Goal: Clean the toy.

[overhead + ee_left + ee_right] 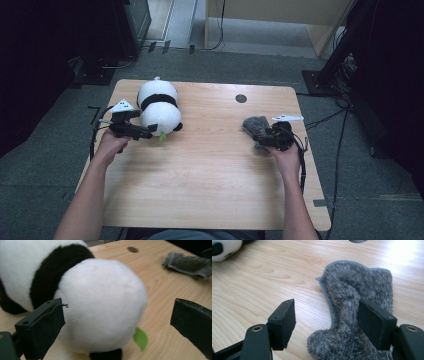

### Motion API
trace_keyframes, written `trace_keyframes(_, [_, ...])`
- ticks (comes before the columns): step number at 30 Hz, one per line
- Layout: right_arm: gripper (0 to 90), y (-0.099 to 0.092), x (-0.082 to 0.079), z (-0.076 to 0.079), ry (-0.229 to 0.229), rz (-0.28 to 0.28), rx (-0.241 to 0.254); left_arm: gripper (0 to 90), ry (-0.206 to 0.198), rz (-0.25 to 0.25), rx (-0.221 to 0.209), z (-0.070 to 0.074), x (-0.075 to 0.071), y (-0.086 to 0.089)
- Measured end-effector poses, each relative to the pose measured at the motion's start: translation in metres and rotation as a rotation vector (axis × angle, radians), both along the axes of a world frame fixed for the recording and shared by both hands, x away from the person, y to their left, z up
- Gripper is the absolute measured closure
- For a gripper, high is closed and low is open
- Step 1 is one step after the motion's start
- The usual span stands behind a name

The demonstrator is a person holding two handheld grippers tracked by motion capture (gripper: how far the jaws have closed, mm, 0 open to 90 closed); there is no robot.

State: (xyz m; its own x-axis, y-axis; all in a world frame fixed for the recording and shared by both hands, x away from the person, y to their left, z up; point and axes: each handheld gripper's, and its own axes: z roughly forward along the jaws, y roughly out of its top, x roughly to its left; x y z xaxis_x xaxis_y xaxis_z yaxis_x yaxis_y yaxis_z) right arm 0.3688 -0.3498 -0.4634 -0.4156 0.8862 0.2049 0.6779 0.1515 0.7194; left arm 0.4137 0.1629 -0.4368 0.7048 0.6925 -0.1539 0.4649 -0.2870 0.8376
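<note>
My left tongs (150, 131) stand spread around the panda plush (159, 106) without pinching, ready to grab its head; my right tongs (261, 137) gape over the grey cloth (359, 310), both things lying on the surface (210, 175).

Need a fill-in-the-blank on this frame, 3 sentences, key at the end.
1. The left tongs stand open around the white head of a plush ____.
2. The grey furry cloth lies by the ____ tongs.
3. Beside the toy's head on the table pokes out a small ____ leaf.

Missing words: panda; right; green
</note>
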Motion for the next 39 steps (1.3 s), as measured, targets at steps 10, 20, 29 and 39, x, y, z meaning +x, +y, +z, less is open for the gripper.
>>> trace_keyframes(10, [31.4, 0.02, -0.013, 0.006, -0.018, 0.049, 0.002, 0.0, -0.018, -0.06, -0.015, 0.012, -0.017, -0.019])
trace_keyframes(20, [32.3, 0.051, -0.019, 0.006, -0.043, 0.114, -0.006, 0.0, -0.033, -0.174, 0.022, 0.006, -0.033, -0.059])
trace_keyframes(29, [33.7, 0.077, -0.032, -0.004, -0.047, 0.167, 0.037, 0.0, 0.008, -0.239, 0.021, -0.013, -0.045, -0.097])
trace_keyframes(39, [35.1, 0.097, -0.04, -0.019, -0.043, 0.199, 0.012, 0.0, 0.065, -0.299, 0.058, -0.041, -0.057, -0.136])
